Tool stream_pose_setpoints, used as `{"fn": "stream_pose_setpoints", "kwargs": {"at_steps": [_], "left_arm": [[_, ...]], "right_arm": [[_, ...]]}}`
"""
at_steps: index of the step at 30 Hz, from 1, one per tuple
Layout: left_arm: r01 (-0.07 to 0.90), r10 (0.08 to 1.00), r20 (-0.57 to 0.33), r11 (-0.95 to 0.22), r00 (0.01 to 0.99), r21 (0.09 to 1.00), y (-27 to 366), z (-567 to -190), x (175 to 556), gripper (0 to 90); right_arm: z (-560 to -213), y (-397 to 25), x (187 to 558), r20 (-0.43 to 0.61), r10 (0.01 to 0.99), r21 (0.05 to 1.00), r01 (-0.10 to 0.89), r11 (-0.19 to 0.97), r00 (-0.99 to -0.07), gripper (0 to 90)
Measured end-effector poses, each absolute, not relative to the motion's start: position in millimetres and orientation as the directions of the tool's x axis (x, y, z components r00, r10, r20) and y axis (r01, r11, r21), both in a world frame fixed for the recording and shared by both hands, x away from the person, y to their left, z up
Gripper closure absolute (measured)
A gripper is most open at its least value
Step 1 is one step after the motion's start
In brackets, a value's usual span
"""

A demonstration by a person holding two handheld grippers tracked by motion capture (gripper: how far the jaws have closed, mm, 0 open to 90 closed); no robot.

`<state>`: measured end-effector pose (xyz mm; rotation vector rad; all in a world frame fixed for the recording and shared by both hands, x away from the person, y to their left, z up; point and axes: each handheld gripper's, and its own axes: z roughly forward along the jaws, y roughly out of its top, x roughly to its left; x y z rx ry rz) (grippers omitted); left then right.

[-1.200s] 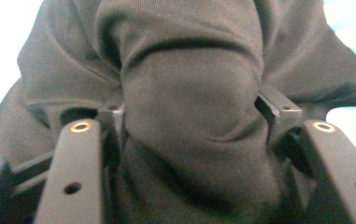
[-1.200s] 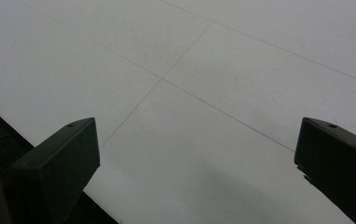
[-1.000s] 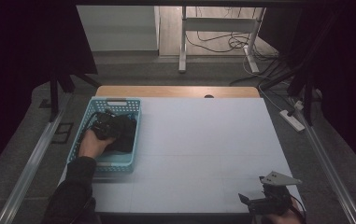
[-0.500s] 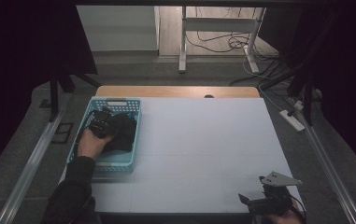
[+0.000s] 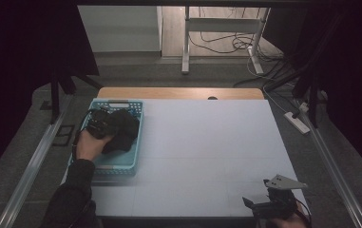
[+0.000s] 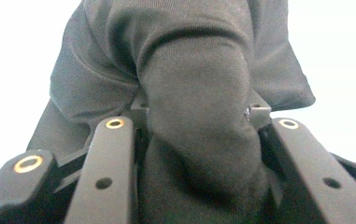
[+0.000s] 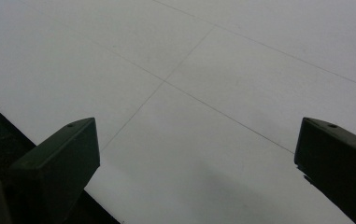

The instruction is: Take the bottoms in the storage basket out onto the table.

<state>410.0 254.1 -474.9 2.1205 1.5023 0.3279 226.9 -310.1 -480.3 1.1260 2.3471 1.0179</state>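
Left gripper view: left tool (image 6: 196,126) clamps dark cloth (image 6: 189,70).

High view: fixed camera above near table edge, facing forward and down; whole white table (image 5: 207,152) in frame, basket (image 5: 103,167) at 9 o'clock. Left gripper view: rides on gripper, very close on dark cloth (image 6: 189,93), also seen in basket from above. Right gripper view: low over bare table surface at 5 o'clock, shared with high view.
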Motion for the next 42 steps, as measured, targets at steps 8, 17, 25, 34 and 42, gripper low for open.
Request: {"fn": "stream_pose_setpoints", "kwargs": {"at_steps": [8, 17, 25, 34, 42], "left_arm": [[0.767, 0.926, -0.098, -0.24, 0.366, 0.595, 257, -462, 403, 60.3], [0.732, 0.917, -0.112, -0.228, 0.384, 0.642, 260, -446, 394, 60.4], [0.702, 0.913, -0.099, -0.23, 0.395, 0.674, 260, -430, 386, 60.4], [0.683, 0.908, -0.095, -0.235, 0.409, 0.692, 257, -420, 381, 60.4], [0.652, 0.899, -0.086, -0.242, 0.428, 0.718, 252, -406, 374, 60.4]], "right_arm": [[-480, -310, 227, 0.0, 0.78, 0.731, 0.533, 0.427, -0.625, 0.6], [-480, -310, 227, 0.0, 0.78, 0.731, 0.532, 0.427, -0.626, 0.5], [-480, -310, 227, -0.001, 0.78, 0.731, 0.532, 0.428, -0.626, 0.6], [-480, -310, 227, 0.0, 0.78, 0.73, 0.532, 0.428, -0.626, 0.5], [-480, -310, 227, -0.001, 0.78, 0.731, 0.532, 0.428, -0.626, 0.5]]}}
